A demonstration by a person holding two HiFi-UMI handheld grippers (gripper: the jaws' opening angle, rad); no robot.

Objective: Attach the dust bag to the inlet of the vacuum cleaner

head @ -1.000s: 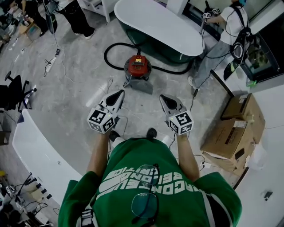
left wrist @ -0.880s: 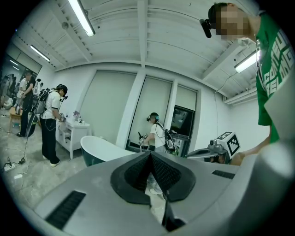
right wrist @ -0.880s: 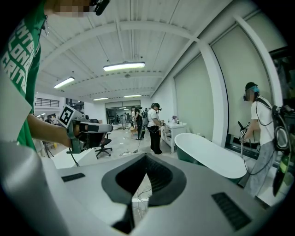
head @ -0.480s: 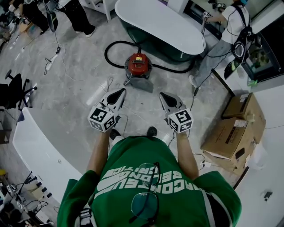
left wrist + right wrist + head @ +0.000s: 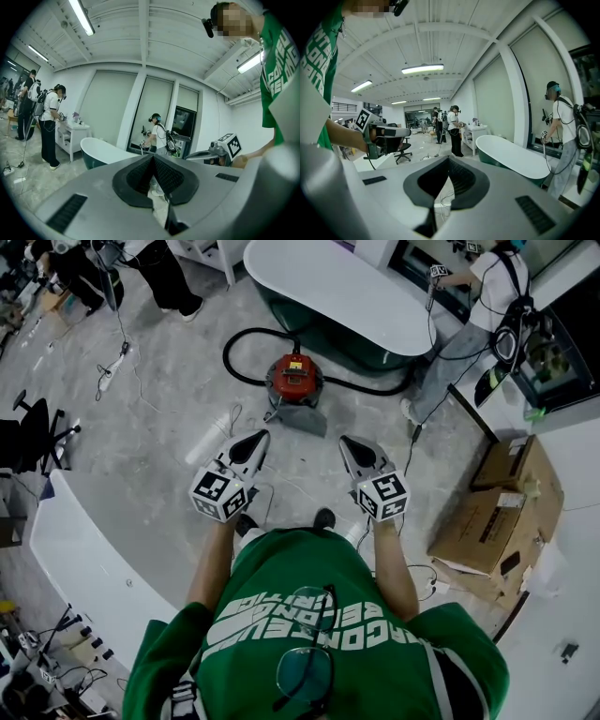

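The red vacuum cleaner [image 5: 293, 379] stands on the grey floor ahead of me, its black hose [image 5: 246, 337] looping round behind it. A flat grey piece [image 5: 302, 419] lies on the floor just in front of it; I cannot tell what it is. My left gripper [image 5: 259, 436] and right gripper [image 5: 346, 442] hover side by side at waist height, short of the vacuum and pointing toward it. Both are shut with nothing between the jaws. In the left gripper view the jaws [image 5: 152, 157] meet tip to tip, as they do in the right gripper view [image 5: 449, 160]. No dust bag is clearly visible.
A white bathtub [image 5: 328, 287] with a dark green outside stands behind the vacuum. A person [image 5: 473, 306] stands at its right end. Cardboard boxes [image 5: 497, 512] sit at the right, a white counter [image 5: 80, 563] at the left, and cables [image 5: 117, 362] trail on the floor.
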